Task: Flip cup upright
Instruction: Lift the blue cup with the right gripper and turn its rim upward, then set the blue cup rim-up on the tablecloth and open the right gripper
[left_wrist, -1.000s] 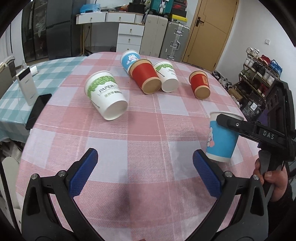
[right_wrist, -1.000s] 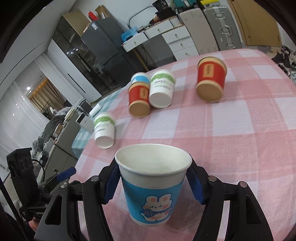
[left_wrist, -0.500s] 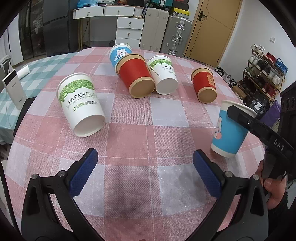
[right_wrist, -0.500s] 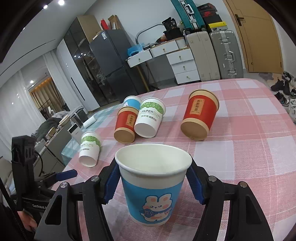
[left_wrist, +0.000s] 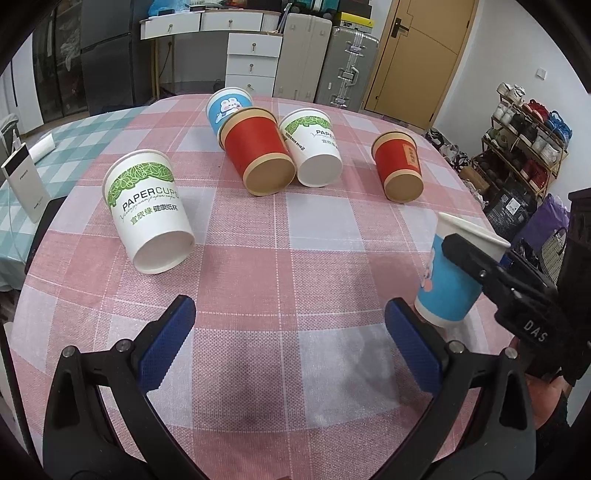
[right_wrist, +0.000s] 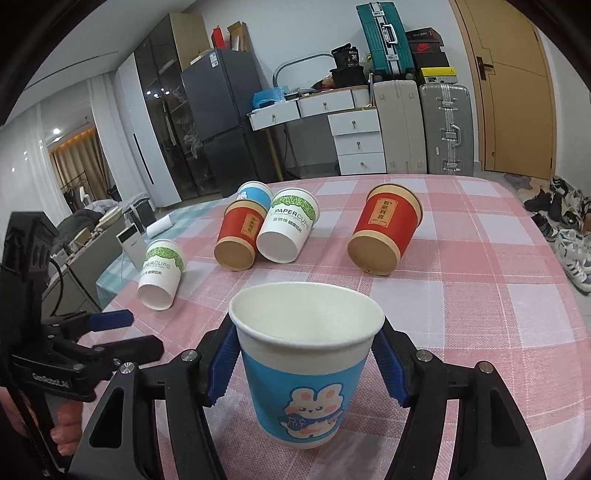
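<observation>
A blue paper cup with a bunny print (right_wrist: 306, 387) stands upright, mouth up, on the pink checked tablecloth (right_wrist: 461, 295). My right gripper (right_wrist: 306, 350) is shut on the cup, its blue pads pressing both sides just under the rim. From the left wrist the same cup (left_wrist: 447, 284) shows at the right, with a black finger of the right gripper (left_wrist: 480, 266) across it. My left gripper (left_wrist: 290, 332) hovers open and empty over the near cloth, left of that cup. A white green-leaf cup (left_wrist: 151, 210) lies on its side ahead of it.
Further back lie a red cup (left_wrist: 258, 158), a white cup (left_wrist: 314, 151), a smaller red cup (left_wrist: 399, 166) and a second blue cup (left_wrist: 227, 109), all on their sides. A white power bank (left_wrist: 22, 184) stands at the left. The table edge curves close on the right.
The right gripper has levelled out with the blue cup held upright. The left gripper has tilted up and shifted, so the lying cups sit more centrally in its view.
</observation>
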